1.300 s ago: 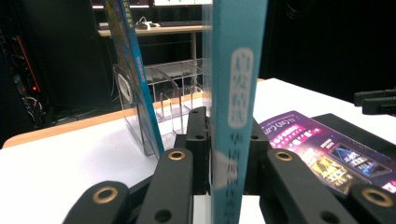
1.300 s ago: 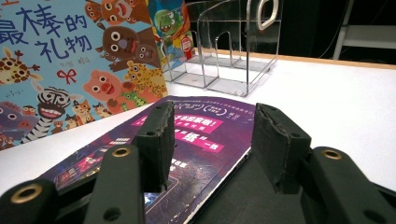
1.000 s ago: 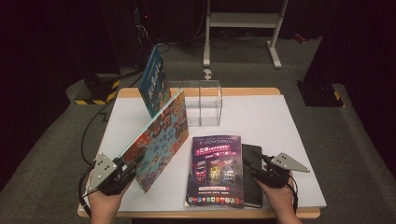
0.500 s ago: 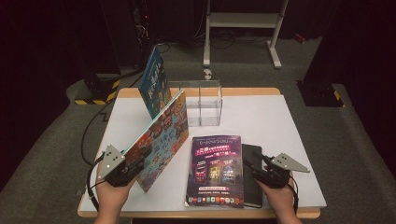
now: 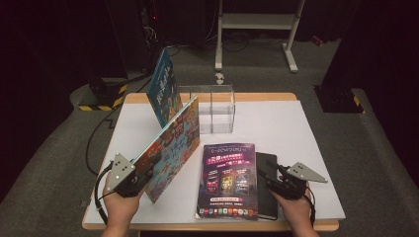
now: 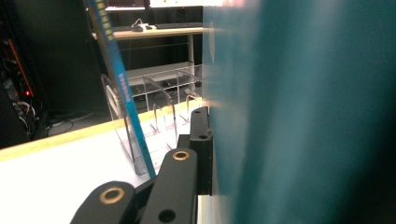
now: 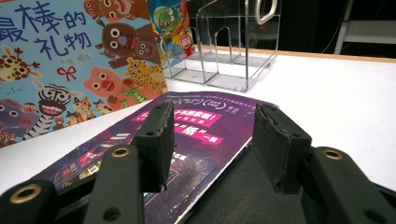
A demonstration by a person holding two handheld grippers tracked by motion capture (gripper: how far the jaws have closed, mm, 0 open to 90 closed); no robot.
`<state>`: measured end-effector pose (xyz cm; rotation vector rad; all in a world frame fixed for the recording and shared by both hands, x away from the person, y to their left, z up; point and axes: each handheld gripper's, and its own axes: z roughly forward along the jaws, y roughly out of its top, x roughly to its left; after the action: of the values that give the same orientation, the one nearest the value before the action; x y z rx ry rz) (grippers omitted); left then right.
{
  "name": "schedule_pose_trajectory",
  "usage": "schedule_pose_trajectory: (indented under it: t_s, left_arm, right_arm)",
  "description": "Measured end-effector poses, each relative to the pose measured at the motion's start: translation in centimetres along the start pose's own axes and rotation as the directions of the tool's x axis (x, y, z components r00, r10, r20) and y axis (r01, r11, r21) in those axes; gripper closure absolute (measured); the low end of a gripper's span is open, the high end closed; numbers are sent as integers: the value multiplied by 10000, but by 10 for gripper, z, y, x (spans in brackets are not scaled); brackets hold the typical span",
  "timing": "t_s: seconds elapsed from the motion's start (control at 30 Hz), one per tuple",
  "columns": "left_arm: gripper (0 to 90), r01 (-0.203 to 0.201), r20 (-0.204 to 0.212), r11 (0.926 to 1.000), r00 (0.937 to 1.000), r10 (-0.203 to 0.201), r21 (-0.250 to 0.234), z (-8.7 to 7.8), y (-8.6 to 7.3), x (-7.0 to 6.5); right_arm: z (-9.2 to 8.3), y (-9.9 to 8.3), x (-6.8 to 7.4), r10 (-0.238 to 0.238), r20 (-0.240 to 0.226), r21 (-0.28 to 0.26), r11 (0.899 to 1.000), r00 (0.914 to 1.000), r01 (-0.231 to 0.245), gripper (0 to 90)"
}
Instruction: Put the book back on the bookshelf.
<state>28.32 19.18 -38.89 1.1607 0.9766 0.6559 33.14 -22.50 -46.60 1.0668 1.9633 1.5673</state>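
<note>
A colourful picture book [image 5: 170, 148] stands tilted on its lower edge at the table's left. My left gripper [image 5: 141, 173] is shut on its near corner, its jaws having just closed further on it. In the left gripper view one black jaw presses flat on the book's teal back cover [image 6: 299, 116]. My right gripper [image 5: 269, 177] stands open at the front right, its jaws apart low over the edge where a purple magazine [image 5: 227, 180] overlaps a black notebook [image 5: 267, 182]. Nothing is pinched between its pads [image 7: 159, 135].
A clear acrylic book rack [image 5: 212, 108] stands at the back middle, and a blue book [image 5: 163, 91] leans upright at its left end. The white table top [image 5: 276, 128] lies bare to the right of the rack. Beyond the table are dark floor and a metal frame.
My left hand has shifted slightly at the picture book's near corner; the book keeps its tilt. The right gripper has stayed put.
</note>
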Motion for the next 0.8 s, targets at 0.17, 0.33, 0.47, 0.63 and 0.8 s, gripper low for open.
schedule_pose_trajectory:
  t_s: [0.17, 0.33, 0.47, 0.63, 0.8]
  left_arm:
    - [812, -24, -10, 10000, 10000, 24, 5, 6, 5, -2]
    - [814, 319, -101, 9994, 9994, -320, -114, 9, 18, 5]
    - [814, 411, -585, 9984, 9974, -433, -392, 8, 25, 11]
    - [814, 455, -983, 9965, 9938, -523, -699, 10, 34, 18]
    - [814, 494, -1401, 9954, 9883, -605, -820, 26, 39, 21]
  right_arm:
    - [-1, 1, 0, 74, -35, -60, 10000, 10000, -75, 484]
    - [-2, 2, -1, 103, -57, -143, 9998, 9999, -104, 485]
    - [-3, 3, -2, 107, -94, -163, 9998, 9999, -109, 485]
    - [-4, 4, -3, 193, -126, -224, 9996, 9997, -196, 486]
    - [-5, 5, -2, 183, -172, -256, 9995, 9997, -187, 488]
